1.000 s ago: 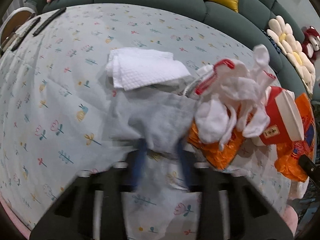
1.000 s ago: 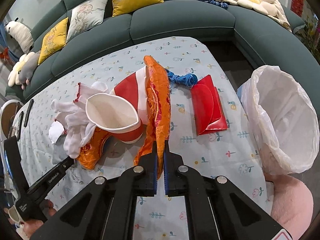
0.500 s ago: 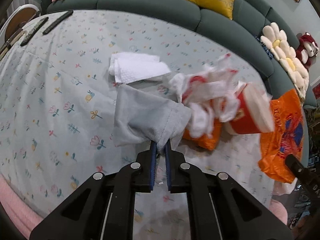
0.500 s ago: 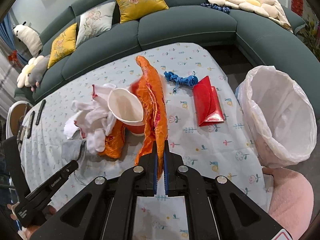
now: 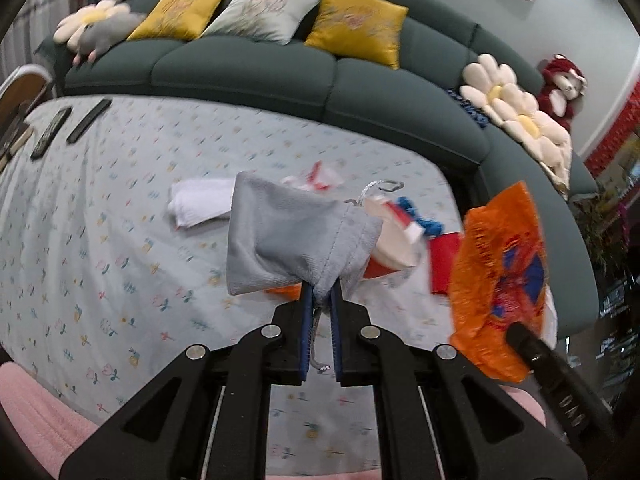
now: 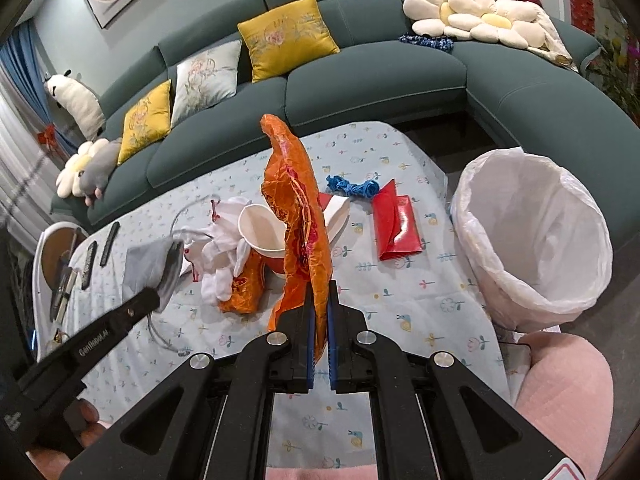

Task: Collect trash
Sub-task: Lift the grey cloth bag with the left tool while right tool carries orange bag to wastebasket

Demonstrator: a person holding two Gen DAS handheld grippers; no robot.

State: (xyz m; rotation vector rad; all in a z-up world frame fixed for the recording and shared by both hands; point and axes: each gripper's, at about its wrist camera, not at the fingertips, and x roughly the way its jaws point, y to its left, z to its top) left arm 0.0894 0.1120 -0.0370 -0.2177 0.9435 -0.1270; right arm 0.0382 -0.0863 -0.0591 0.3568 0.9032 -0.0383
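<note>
My left gripper (image 5: 320, 300) is shut on a grey drawstring pouch (image 5: 292, 236) and holds it above the table; the pouch also shows at the left of the right wrist view (image 6: 154, 266). My right gripper (image 6: 320, 312) is shut on an orange plastic wrapper (image 6: 300, 216), held upright above the table; it also shows at the right of the left wrist view (image 5: 500, 276). A bin lined with a white bag (image 6: 532, 232) stands at the table's right edge. On the table lie a red paper cup (image 6: 264, 236), white gloves (image 6: 224, 248), another orange wrapper (image 6: 244, 288), a red envelope (image 6: 396, 224) and a blue cord (image 6: 352, 188).
A folded white towel (image 5: 200, 202) lies on the flowered tablecloth (image 5: 100, 220). Remote controls (image 5: 68, 126) lie at the far left. A green sofa (image 6: 360, 80) with cushions curves behind the table. A pink cushion (image 6: 560, 392) is at the near right.
Both grippers have risen. The left one closed on the grey pouch and lifted it off the table; the right one lifted the orange wrapper higher.
</note>
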